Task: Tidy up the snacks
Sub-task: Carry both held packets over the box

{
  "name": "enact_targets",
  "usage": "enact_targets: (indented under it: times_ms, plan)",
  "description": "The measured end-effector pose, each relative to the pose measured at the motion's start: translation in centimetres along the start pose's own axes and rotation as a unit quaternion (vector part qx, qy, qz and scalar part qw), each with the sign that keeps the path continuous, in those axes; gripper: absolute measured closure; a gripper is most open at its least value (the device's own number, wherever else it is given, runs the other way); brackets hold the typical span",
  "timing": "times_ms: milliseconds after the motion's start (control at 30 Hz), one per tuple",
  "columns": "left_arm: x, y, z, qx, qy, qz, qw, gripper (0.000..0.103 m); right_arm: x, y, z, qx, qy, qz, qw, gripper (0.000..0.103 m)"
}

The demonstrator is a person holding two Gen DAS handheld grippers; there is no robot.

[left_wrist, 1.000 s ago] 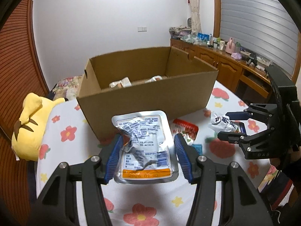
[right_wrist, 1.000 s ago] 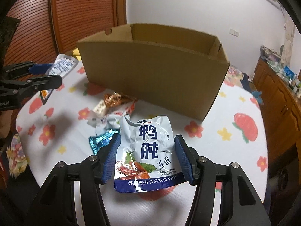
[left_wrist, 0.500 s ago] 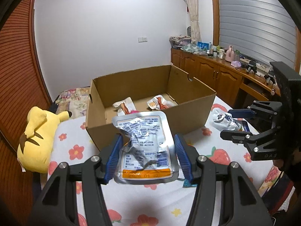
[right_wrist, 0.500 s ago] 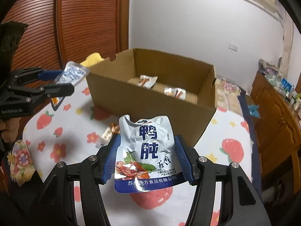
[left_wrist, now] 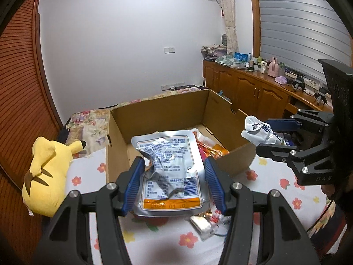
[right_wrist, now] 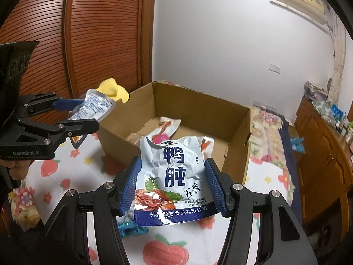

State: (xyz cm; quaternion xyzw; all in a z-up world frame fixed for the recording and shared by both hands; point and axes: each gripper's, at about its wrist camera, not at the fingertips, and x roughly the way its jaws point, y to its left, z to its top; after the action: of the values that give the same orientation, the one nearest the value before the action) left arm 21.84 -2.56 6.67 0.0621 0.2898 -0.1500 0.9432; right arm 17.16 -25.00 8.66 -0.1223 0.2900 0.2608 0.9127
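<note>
The box (left_wrist: 176, 119) stands open on the table (right_wrist: 167, 249), just ahead of both grippers, so that snacks can drop in from above. Several packets (right_wrist: 167, 128) already lie on its floor. The left gripper (left_wrist: 174, 183) is closed on a silver pouch (left_wrist: 169, 172), its blue pads pressing both side edges; the pouch is held flat and lifted over the near wall, probably to be released inside. The right gripper (right_wrist: 172, 187) clamps a white pouch (right_wrist: 174, 176) in the same way, before the box. Loose wrappers (left_wrist: 207, 223) lie on the table under the left gripper, waiting. A yellow toy (left_wrist: 48, 172) rests at its left.
</note>
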Motion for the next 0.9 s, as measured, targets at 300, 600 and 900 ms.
enact_targets:
  times_ms: [300,600,900]
  plan:
    - [3.7,1.8,1.8,-0.013,0.011,0.007,0.9998,0.047,3.1,-1.8,1.9,0.005,0.003,0.011,1.000,0.043]
    - [7.0,1.9,2.7,-0.014,0.025,0.007,0.9996,0.047,6.0,-2.9,2.5,0.011,0.015,0.019,1.000,0.043]
    - [9.3,1.6,3.1,-0.012,0.034,0.004,0.9994,0.047,7.7,-3.8,2.4,0.020,0.024,0.017,0.999,0.043]
